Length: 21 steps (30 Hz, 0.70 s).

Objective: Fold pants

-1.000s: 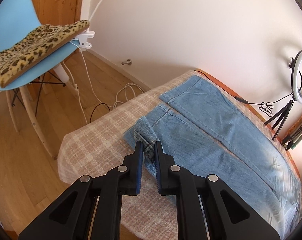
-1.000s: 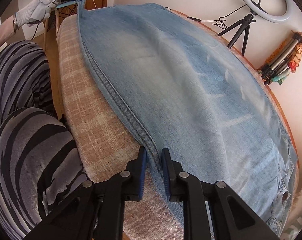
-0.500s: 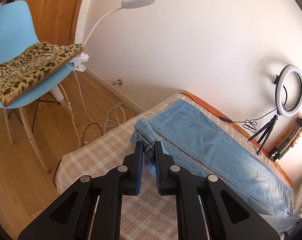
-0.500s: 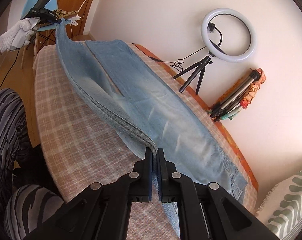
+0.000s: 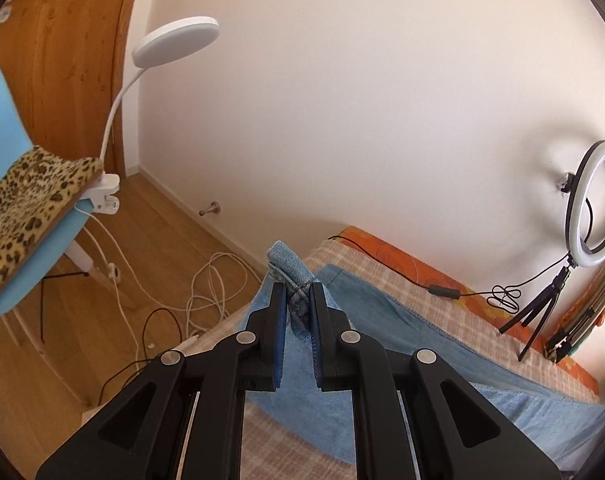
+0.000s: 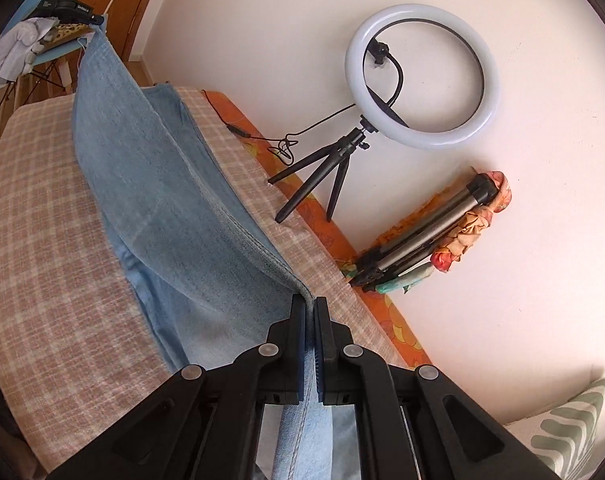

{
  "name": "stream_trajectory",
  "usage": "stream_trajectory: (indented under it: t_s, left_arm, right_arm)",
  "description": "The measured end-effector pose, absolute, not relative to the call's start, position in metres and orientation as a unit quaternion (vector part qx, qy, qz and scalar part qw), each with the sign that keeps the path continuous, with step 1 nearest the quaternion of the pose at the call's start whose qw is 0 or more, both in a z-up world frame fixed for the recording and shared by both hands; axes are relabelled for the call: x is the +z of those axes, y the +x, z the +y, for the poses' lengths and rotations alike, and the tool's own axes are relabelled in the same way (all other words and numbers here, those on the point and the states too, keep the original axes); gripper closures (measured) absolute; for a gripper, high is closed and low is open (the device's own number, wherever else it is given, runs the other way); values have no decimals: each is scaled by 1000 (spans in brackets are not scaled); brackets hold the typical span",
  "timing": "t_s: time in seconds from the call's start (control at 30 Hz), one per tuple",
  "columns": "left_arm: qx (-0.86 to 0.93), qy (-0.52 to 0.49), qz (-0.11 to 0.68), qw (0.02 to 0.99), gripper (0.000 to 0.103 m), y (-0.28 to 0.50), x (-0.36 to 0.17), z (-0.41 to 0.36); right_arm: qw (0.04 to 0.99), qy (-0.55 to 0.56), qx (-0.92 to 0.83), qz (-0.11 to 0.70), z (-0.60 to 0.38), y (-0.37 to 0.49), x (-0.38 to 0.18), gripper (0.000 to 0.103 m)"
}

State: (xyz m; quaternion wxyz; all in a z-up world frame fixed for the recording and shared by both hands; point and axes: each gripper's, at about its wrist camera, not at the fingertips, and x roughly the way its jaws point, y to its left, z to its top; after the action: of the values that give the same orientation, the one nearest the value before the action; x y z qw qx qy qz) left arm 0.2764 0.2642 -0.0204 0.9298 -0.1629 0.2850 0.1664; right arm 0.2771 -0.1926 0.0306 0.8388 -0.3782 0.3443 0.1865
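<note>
Light blue jeans (image 6: 174, 208) lie on a bed with a pink plaid blanket (image 6: 50, 240). One trouser leg is lifted and stretched taut between my two grippers. My right gripper (image 6: 310, 300) is shut on the leg's side edge near the wider end. In the left wrist view my left gripper (image 5: 296, 290) is shut on the bunched hem (image 5: 290, 266), held above the rest of the jeans (image 5: 382, 320). The right wrist view shows the left gripper (image 6: 96, 21) far off at the top left, in a white-gloved hand (image 6: 18, 44).
A ring light on a small tripod (image 6: 422, 76) and a folded tripod (image 6: 422, 248) stand against the wall along the bed's far edge. A blue chair with a leopard cushion (image 5: 26, 200), a clip lamp (image 5: 178, 40) and floor cables (image 5: 214, 280) are beyond the bed's end. A patterned pillow (image 6: 570, 424) lies at the right.
The right gripper's jaws closed on the jeans' edge. Both grippers rose, lifting the near leg off the blanket and carrying it toward the wall side.
</note>
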Motion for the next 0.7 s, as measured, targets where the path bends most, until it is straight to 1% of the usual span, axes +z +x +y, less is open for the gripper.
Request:
stream_trajectory:
  t_s: [0.23,0.37,0.53,0.7]
  left_arm:
    - [176,-125,334,917,94,376,-59,247]
    - [187,-84,357,911,94,425,-82,230]
    - [197,-56,378,903,94,461,-105,219]
    - [197,-40,394,897,93,477,-121,214]
  right_arm:
    - [832,-353,179,389,-198,359,-19,103]
    - [824,-348,172,413,-203,395,-52,103]
    - [811,-347,172,439,-209,419,-91,103]
    - [803,-341,175,456,-214,430,-120,103]
